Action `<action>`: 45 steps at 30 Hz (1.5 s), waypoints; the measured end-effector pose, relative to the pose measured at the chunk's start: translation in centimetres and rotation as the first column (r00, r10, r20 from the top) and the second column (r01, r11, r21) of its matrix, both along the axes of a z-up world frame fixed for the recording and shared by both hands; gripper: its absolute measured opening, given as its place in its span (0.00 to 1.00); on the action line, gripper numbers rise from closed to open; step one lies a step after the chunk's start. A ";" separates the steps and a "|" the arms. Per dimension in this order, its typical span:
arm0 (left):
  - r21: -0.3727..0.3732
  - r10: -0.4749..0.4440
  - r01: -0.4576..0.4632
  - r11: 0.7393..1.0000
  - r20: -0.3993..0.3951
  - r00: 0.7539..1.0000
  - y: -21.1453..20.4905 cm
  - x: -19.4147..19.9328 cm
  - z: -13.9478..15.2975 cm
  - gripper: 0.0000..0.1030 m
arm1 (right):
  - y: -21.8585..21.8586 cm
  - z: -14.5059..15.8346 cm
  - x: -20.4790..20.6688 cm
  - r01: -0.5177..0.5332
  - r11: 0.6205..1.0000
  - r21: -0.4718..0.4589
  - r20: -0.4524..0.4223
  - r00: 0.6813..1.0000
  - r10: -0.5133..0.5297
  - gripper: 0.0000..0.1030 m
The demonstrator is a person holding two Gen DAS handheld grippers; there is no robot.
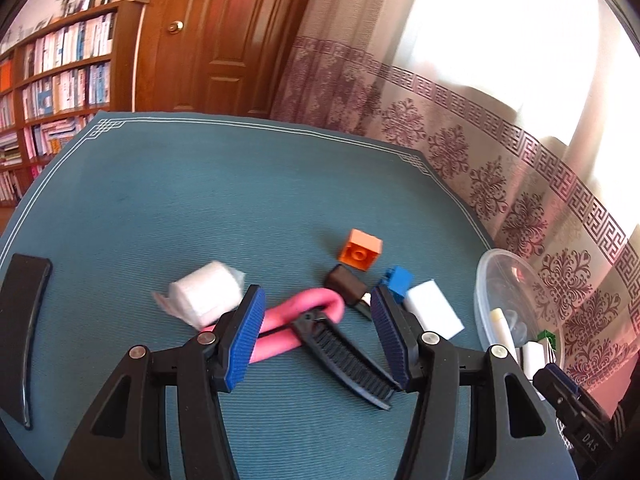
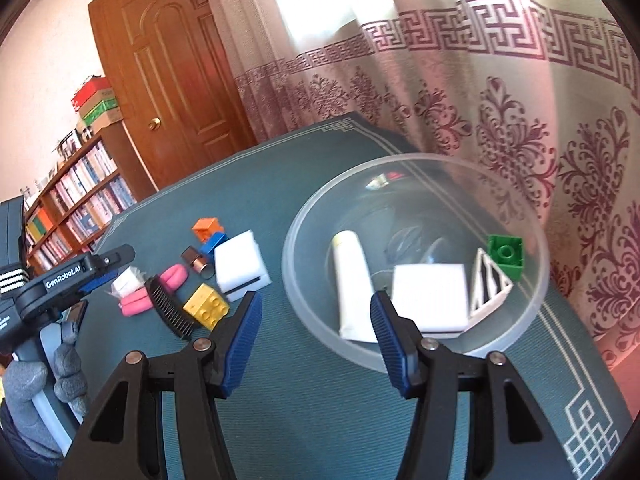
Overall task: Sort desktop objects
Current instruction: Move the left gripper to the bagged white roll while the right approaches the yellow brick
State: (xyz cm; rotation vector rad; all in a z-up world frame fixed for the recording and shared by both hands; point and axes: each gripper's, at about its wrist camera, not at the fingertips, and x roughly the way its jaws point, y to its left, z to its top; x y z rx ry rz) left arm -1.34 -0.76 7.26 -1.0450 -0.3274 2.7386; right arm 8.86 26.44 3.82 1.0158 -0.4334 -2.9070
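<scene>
My left gripper (image 1: 316,320) hangs open over a pink curved piece (image 1: 316,306) and a black comb (image 1: 348,356) on the teal mat; its pads touch neither. Around them lie a white roll (image 1: 206,296), an orange brick (image 1: 360,250), a dark small box (image 1: 346,284), a blue brick (image 1: 400,280) and a white block (image 1: 434,314). My right gripper (image 2: 314,312) is open and empty at the near rim of a clear bowl (image 2: 292,280). The bowl holds a white tube (image 2: 352,280), a white block (image 2: 430,300), a green brick (image 2: 506,256) and a white triangular piece (image 2: 490,284). A yellow brick (image 2: 206,306) lies beside the comb (image 2: 170,308).
A flat black object (image 1: 20,332) lies at the mat's left edge. A patterned curtain (image 1: 520,200) hangs close behind the bowl (image 1: 516,304). A grey-gloved hand (image 2: 36,380) holds the left gripper (image 2: 108,268). A bookshelf (image 1: 60,80) and a wooden door (image 1: 224,40) stand beyond the table.
</scene>
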 end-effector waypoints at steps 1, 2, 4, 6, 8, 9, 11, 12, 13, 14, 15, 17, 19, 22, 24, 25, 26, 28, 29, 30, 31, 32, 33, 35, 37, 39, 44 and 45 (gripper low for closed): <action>0.001 0.009 -0.009 1.000 0.003 1.000 -0.4 -0.1 -0.1 0.57 | -0.3 -0.1 -0.1 -0.009 1.000 -0.002 0.004 1.000 0.009 0.59; 0.002 0.018 -0.018 1.000 0.006 1.000 -0.7 -0.1 -0.2 0.57 | -0.6 -0.2 -0.1 -0.017 1.000 -0.002 0.007 1.000 0.017 0.59; 0.001 0.034 -0.034 0.999 0.014 0.999 -1.3 -0.3 -0.5 0.57 | -1.1 -0.3 -0.3 -0.030 1.000 -0.002 0.012 0.999 0.030 0.59; 0.000 0.049 -0.049 0.999 0.024 0.999 -1.9 -0.5 -0.9 0.57 | -1.6 -0.4 -0.5 -0.043 0.999 -0.008 0.019 0.999 0.044 0.59; 0.001 0.065 -0.065 0.998 0.034 0.997 -2.5 -0.6 -1.3 0.57 | -2.0 -0.6 -0.6 -0.055 0.998 -0.009 0.024 0.998 0.056 0.59; 0.000 0.072 -0.072 0.997 0.040 0.997 -2.7 -0.7 -1.4 0.57 | -2.1 -0.7 -0.6 -0.061 0.998 -0.012 0.026 0.998 0.061 0.59; -0.005 0.083 -0.083 0.997 0.050 0.995 -3.0 -1.0 -1.7 0.57 | -2.5 -0.9 -0.6 -0.070 0.997 -0.019 0.033 0.997 0.071 0.59; -0.010 0.088 -0.088 0.996 0.055 0.995 -3.0 -1.2 -1.9 0.57 | -2.6 -1.0 -0.6 -0.076 0.997 -0.022 0.038 0.996 0.077 0.59; -0.015 0.093 -0.092 0.996 0.057 0.994 -3.0 -1.3 -2.0 0.57 | -2.8 -1.1 -0.6 -0.083 0.996 -0.023 0.043 0.996 0.084 0.59; -0.022 0.099 -0.098 0.995 0.051 0.994 -3.1 -1.3 -2.0 0.57 | -3.0 -1.2 -0.7 -0.092 0.995 -0.024 0.048 0.995 0.093 0.59; -0.025 0.100 -0.099 0.995 0.046 0.994 -3.0 -1.2 -2.0 0.57 | -3.2 -1.3 -0.6 -0.098 0.995 -0.024 0.050 0.994 0.099 0.59; -0.039 0.104 -0.103 0.994 0.040 0.994 -3.0 -1.2 -1.9 0.57 | -3.6 -1.4 -0.6 -0.111 0.994 -0.025 0.053 0.992 0.112 0.59; -0.056 0.113 -0.111 0.992 0.035 0.993 -2.9 -1.2 -1.9 0.57 | -3.9 -1.5 -0.7 -0.121 0.992 -0.028 0.054 0.991 0.122 0.59; -0.059 0.128 -0.127 0.990 0.024 0.991 -3.2 -1.2 -1.7 0.57 | -4.4 -1.6 -0.9 -0.139 0.990 -0.036 0.063 0.988 0.141 0.59; -0.062 0.142 -0.141 0.988 0.013 0.990 -3.5 -1.1 -1.5 0.57 | -4.8 -1.9 -1.1 -0.151 0.988 -0.041 0.070 0.986 0.154 0.59; -0.063 0.151 -0.150 0.987 0.011 0.988 -3.8 -1.1 -1.4 0.57 | -5.0 -1.9 -1.3 -0.159 0.986 -0.043 0.074 0.984 0.162 0.59; -0.058 0.158 -0.157 0.986 0.015 0.987 -4.1 -1.2 -1.4 0.57 | -5.3 -2.0 -1.4 -0.169 0.985 -0.044 0.076 0.982 0.172 0.59; -0.048 0.175 -0.173 0.984 0.029 0.984 -4.7 -1.5 -1.7 0.57 | -5.9 -2.1 -1.8 -0.185 0.982 -0.044 0.078 0.979 0.188 0.59; -0.052 0.185 -0.182 0.982 0.042 0.982 -5.0 -1.6 -1.9 0.57 | -6.2 -2.1 -1.9 -0.191 0.980 -0.044 0.079 0.978 0.195 0.59; -0.053 0.194 -0.191 0.980 0.050 0.980 -5.2 -1.7 -2.0 0.57 | -6.3 -2.1 -2.1 -0.196 0.979 -0.047 0.080 0.977 0.199 0.59; -0.054 0.199 -0.196 0.979 0.058 0.978 -5.3 -1.9 -2.3 0.57 | -6.5 -2.1 -2.3 -0.200 0.978 -0.049 0.082 0.976 0.204 0.59; -0.056 0.200 -0.196 0.979 0.065 0.978 -5.4 -2.0 -2.5 0.57 | -6.7 -2.2 -2.6 -0.205 0.978 -0.050 0.083 0.974 0.208 0.59; -0.060 0.198 -0.194 0.979 0.071 0.978 -5.4 -2.1 -2.7 0.57 | -6.9 -2.3 -2.8 -0.208 0.977 -0.050 0.085 0.974 0.212 0.59; -0.069 0.193 -0.188 0.980 0.081 0.978 -5.2 -2.4 -3.1 0.57 | -7.1 -2.5 -3.1 -0.212 0.976 -0.055 0.091 0.972 0.217 0.59; -0.074 0.192 -0.186 0.980 0.078 0.978 -5.0 -2.6 -3.2 0.63 | -7.3 -2.6 -3.4 -0.214 0.975 -0.059 0.096 0.971 0.219 0.59; -0.076 0.185 -0.179 0.981 0.087 0.979 -4.9 -2.7 -3.5 0.64 | -7.4 -2.8 -3.6 -0.214 0.975 -0.065 0.101 0.970 0.220 0.59; -0.081 0.174 -0.166 0.983 0.093 0.980 -4.5 -3.0 -3.8 0.66 | -7.5 -3.2 -4.2 -0.212 0.974 -0.076 0.115 0.969 0.220 0.59; -0.083 0.174 -0.166 0.983 0.091 0.981 -4.4 -3.1 -3.8 0.66 | -7.5 -3.3 -4.4 -0.211 0.974 -0.077 0.117 0.969 0.219 0.59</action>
